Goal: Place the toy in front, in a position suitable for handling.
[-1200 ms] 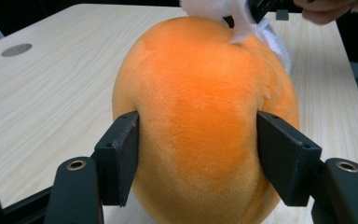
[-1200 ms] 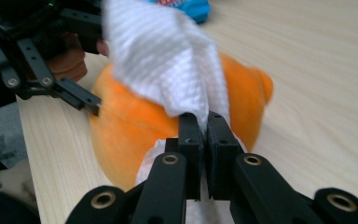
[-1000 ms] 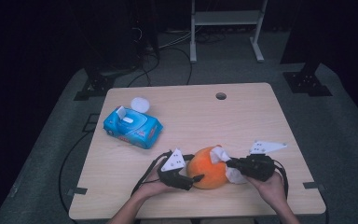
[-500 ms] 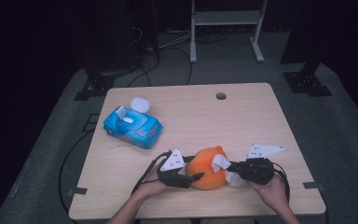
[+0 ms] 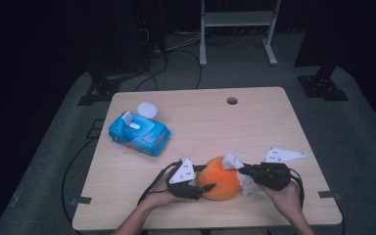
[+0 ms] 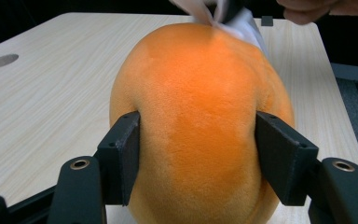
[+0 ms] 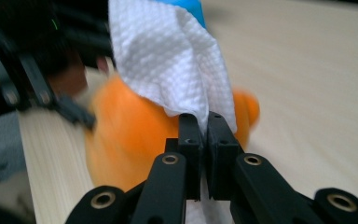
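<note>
Wooden table (image 5: 254,127): left tongs (image 5: 206,184) around orange plush (image 5: 221,177), right tongs (image 5: 241,170) on wipe (image 5: 247,182).

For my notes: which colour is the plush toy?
Orange plush toy, best in the left gripper view.

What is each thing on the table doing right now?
Orange plush toy: squeezed at its sides.
Left gripper: jaws just closed onto the toy.
Right gripper: shut on the wipe.
White wipe: pinched, draped over the toy.
Blue wipe pack: flap open.
White lid: lying on the table.
</note>
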